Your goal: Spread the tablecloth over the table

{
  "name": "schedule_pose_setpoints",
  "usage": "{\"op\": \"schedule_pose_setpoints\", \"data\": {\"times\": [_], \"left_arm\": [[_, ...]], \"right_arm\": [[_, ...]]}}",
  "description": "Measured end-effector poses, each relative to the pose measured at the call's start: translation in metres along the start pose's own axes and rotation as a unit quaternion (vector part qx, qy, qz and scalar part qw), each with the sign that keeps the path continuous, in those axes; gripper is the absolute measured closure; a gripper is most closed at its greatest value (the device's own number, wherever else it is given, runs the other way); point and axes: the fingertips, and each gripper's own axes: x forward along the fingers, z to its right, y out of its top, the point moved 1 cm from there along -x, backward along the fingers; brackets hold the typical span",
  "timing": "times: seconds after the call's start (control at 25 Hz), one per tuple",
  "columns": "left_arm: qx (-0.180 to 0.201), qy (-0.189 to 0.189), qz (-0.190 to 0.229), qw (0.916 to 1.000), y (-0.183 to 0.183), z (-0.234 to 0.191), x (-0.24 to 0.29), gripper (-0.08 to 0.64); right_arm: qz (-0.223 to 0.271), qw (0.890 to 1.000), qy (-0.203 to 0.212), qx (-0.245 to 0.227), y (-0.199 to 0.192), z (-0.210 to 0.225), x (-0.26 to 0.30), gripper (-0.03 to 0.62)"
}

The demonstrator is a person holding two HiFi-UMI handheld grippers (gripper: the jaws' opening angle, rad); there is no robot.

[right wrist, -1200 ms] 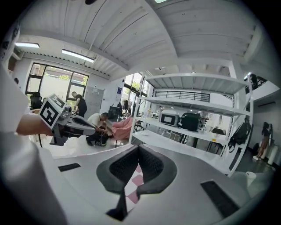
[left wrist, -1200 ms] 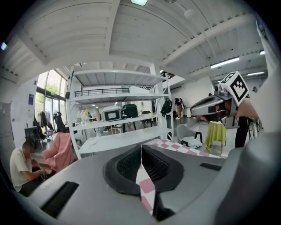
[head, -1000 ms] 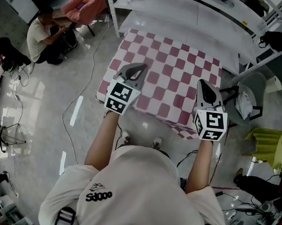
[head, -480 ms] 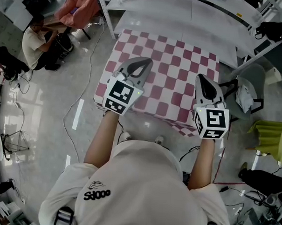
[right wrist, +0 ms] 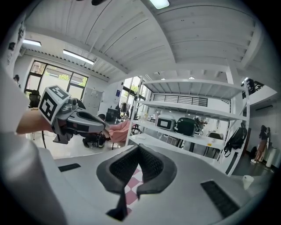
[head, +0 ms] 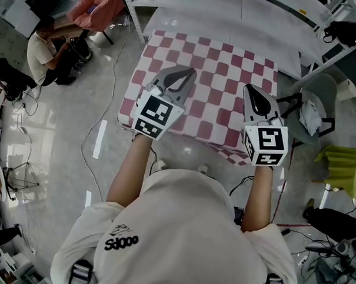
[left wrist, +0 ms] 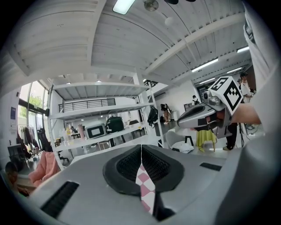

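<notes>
Left gripper point(head: 181, 72): jaws clamped on checkered tablecloth point(head: 228, 64), strip pinched between pads. Right gripper point(head: 250, 90): jaws closed on same cloth. Cloth spread flat ahead of person, near edge at both grippers.

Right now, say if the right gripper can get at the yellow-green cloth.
Probably not: the right gripper is shut on the tablecloth, and the yellow-green cloth lies off to its right; it must let go first.
</notes>
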Motion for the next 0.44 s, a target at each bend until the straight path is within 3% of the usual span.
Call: {"op": "schedule_pose_setpoints", "data": {"times": [0.44], "left_arm": [[0.0, 0.001, -0.012, 0.9999, -0.013, 0.006, 0.011, 0.529]], "right_arm": [[-0.003, 1.0, 0.015, 0.001, -0.012, -0.005, 0.01, 0.571]]}}
